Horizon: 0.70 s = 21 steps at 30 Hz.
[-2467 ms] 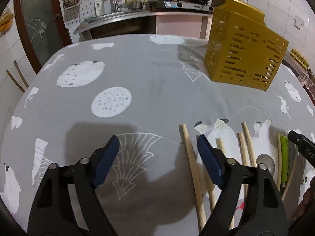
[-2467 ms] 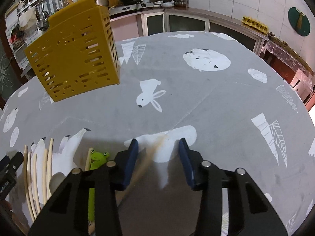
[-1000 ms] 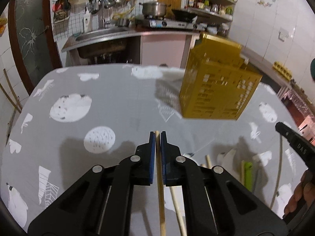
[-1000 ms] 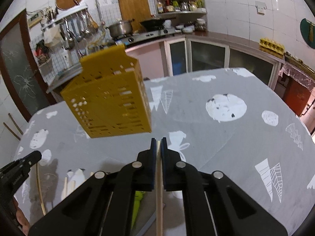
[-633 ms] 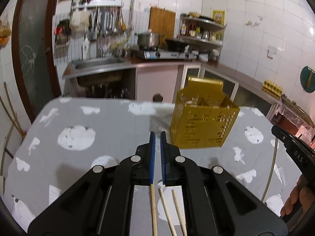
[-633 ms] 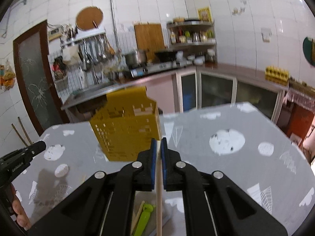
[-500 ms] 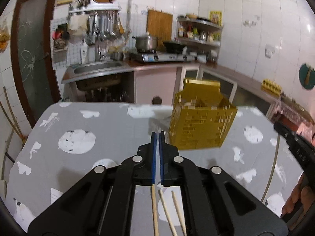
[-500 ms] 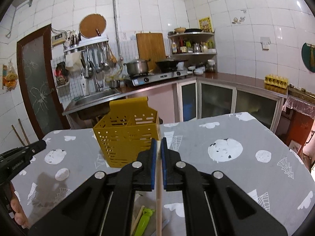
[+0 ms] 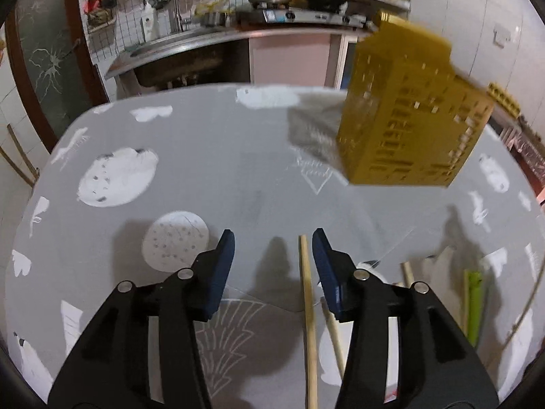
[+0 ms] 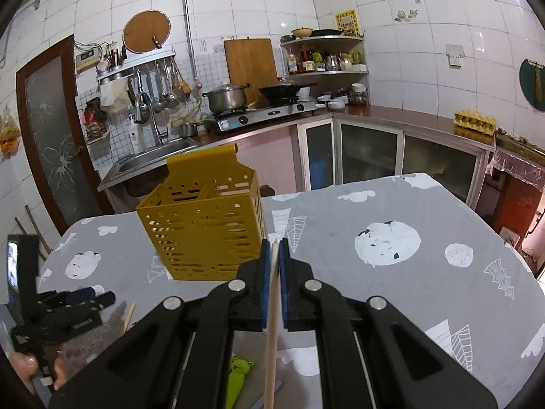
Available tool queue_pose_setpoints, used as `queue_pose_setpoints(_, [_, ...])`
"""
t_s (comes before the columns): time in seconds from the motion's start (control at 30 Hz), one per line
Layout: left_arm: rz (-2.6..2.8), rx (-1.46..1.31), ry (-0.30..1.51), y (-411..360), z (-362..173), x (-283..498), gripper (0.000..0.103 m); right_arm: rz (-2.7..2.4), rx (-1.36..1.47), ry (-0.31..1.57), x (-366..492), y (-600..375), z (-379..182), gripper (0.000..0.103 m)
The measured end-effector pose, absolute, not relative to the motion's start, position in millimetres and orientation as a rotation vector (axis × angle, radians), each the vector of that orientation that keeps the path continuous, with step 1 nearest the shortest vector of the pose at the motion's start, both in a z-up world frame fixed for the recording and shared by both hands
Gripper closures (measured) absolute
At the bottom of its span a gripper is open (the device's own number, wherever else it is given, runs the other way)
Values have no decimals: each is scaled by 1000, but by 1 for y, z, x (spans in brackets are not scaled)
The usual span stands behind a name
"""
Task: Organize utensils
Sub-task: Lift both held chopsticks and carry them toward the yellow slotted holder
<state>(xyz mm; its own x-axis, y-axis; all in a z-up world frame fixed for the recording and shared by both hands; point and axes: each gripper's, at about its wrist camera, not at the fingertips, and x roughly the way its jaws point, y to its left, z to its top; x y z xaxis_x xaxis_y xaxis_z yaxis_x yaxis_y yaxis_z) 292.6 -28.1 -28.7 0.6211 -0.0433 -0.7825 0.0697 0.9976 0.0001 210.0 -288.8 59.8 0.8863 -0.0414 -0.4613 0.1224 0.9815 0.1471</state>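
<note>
Kitchen tiles, a stove and a sink rack fill the background, and a round table (image 9: 211,170) under a grey printed cloth takes up the front. Half a second ago the left gripper (image 9: 272,255) was clamped shut on a chopstick and raised toward the kitchen wall; now its jaws stand wide apart and it looks down at the cloth. A stick (image 9: 308,306) lies on the table between them, close to the right-hand pad, untouched as far as I can see. My guess is that the left side has let go or is lining up for a fresh pick, so that stick is not yet stowed.

The right gripper (image 10: 274,293) still pinches its chopstick (image 10: 271,341) at lower centre of its view, upright, tip toward the yellow holder (image 10: 204,235) just left of centre. That one looks ready to go in.

More sticks (image 9: 335,337) and a green frog-handled utensil (image 9: 475,306) lie at lower right of the left view, close together. The holder's perforated wall and inner divider leave a narrow slot to aim for. The left gripper also shows at lower left of the right view, well clear of the right one's path.
</note>
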Motion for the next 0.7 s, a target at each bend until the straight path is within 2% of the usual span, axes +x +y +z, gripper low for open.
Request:
queue_pose_setpoints(0.13, [-67,73,969,-37,-48,302,57,-84,166,478,212,-286,60,97])
queue_pose_setpoints(0.23, [-65,99,990,-43,-56,306,62,-84,165,480,213,-285,59,97])
queue_pose_setpoints(0.3, [-73,121,992,-49,-56,309,70,-84,163,481,214,-285,59,97])
queue_pose_setpoints(0.37, [-81,119,1009,-52,-54,313,91,-84,161,481,214,-284,58,97])
queue_pose_setpoints(0.43, [-87,125,1023,-56,-53,315,98,-81,160,481,215,-282,58,97])
queue_pose_setpoints(0.7, [-97,72,945,-52,-34,302,99,-76,151,454,211,-282,62,98])
